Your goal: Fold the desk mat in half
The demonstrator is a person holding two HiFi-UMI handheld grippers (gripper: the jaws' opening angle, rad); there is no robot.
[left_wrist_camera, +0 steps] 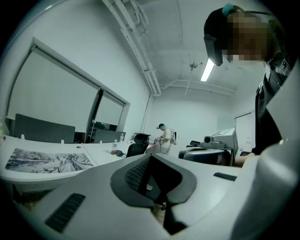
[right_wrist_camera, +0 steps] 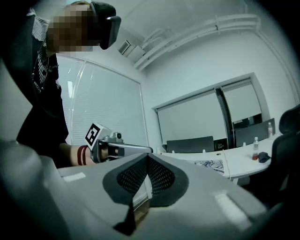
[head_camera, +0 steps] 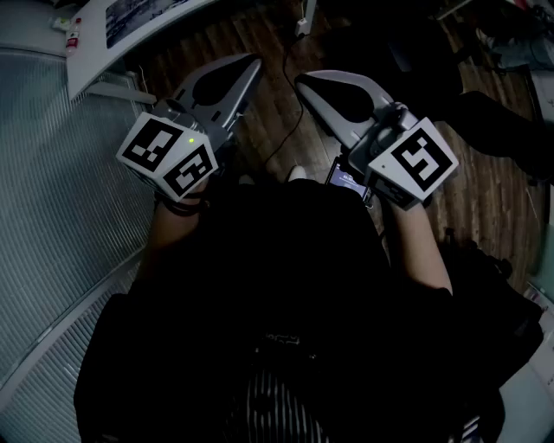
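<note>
The desk mat (head_camera: 138, 16), a grey printed picture, lies flat on the white curved desk (head_camera: 95, 65) at the top left of the head view. It also shows as the desk mat (left_wrist_camera: 47, 161) in the left gripper view and, far off, as the desk mat (right_wrist_camera: 211, 164) in the right gripper view. Both grippers are held close to the person's body over the floor, well away from the mat. My left gripper (head_camera: 253, 60) is shut with nothing in it, its tips meeting (left_wrist_camera: 151, 157). My right gripper (head_camera: 303, 80) is likewise shut and empty (right_wrist_camera: 147, 155).
Dark wooden floor (head_camera: 277, 112) with a cable (head_camera: 290, 86) lies under the grippers. A glass wall with blinds (head_camera: 52, 199) runs along the left. An office chair (left_wrist_camera: 138, 143) and a bottle (left_wrist_camera: 114, 147) stand by the desk, and a person (left_wrist_camera: 164, 138) is far off.
</note>
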